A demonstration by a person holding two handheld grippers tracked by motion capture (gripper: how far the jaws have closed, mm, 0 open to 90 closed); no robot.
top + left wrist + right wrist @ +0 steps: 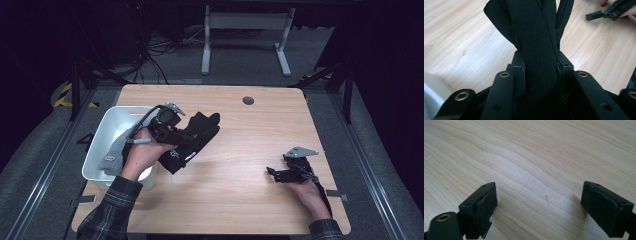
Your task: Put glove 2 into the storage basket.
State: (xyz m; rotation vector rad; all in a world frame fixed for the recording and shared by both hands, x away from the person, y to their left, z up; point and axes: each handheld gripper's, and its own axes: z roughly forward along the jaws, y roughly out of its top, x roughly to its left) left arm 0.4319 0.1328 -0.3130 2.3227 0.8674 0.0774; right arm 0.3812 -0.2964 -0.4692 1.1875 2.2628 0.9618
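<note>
From the high view I see my left gripper (pixel 182 135) left of centre in the frame, its jaws clamped on a black garment (pixel 192 142) that looks like a pair of dark socks or gloves; I cannot tell which. The cloth hangs and spreads over the wooden table (pixel 240 150) just right of the white bin (pixel 107 131), which sits in the left part of the frame at the table's left edge. A grey fabric piece (pixel 112 155) lies inside that bin, toward its lower side. In the left gripper view the black garment (pixel 536 50) runs straight up the middle of the frame, pinched between the two pads (pixel 521 77), with folds fanning out toward the top edge. At the upper right of that view I catch my right gripper (pixel 609 12) lying against the wood. In the high view the right gripper (pixel 280 174) sits at the lower right of the frame, well apart from the garment, with its grey three-cornered plate (pixel 300 151) on top. In the right gripper view its jaws stand wide apart, one pad (pixel 485 206) at lower left and the other at lower right, with bare wood grain (pixel 536 170) between them.
</note>
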